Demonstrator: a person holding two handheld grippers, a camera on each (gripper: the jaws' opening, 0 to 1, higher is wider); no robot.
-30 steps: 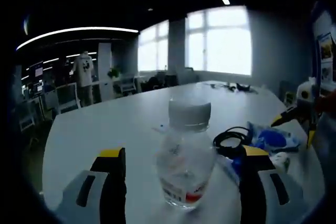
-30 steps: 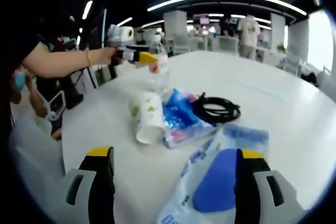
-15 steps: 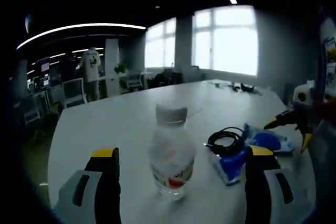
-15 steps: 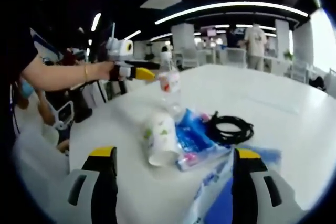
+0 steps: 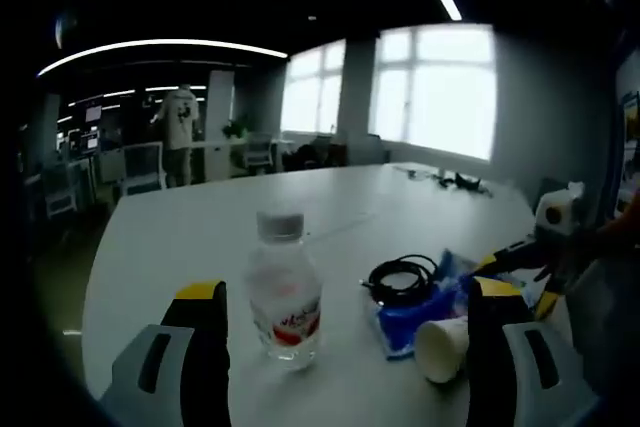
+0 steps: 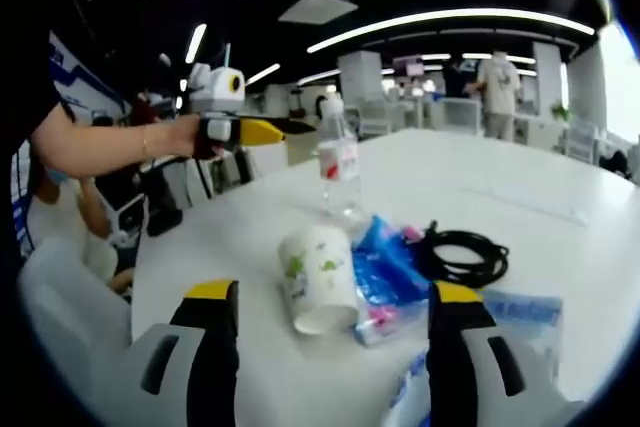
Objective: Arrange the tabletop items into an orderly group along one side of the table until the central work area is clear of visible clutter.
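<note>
Standing upright near the table's [image 5: 200, 237] edge, the bottle [image 5: 284, 287] is free of the left gripper [image 5: 345, 347], whose jaws gape. Beside it lie a cable [image 5: 402, 280], blue packet [image 5: 415, 309] and tipped cup [image 5: 442, 347]. The right gripper [image 6: 330, 347] is also spread, empty.

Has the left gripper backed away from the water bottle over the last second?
Yes. In the right gripper view, the left gripper was right at the water bottle; now it has pulled back left, leaving a gap, while the bottle stands beside the blue packet.
</note>
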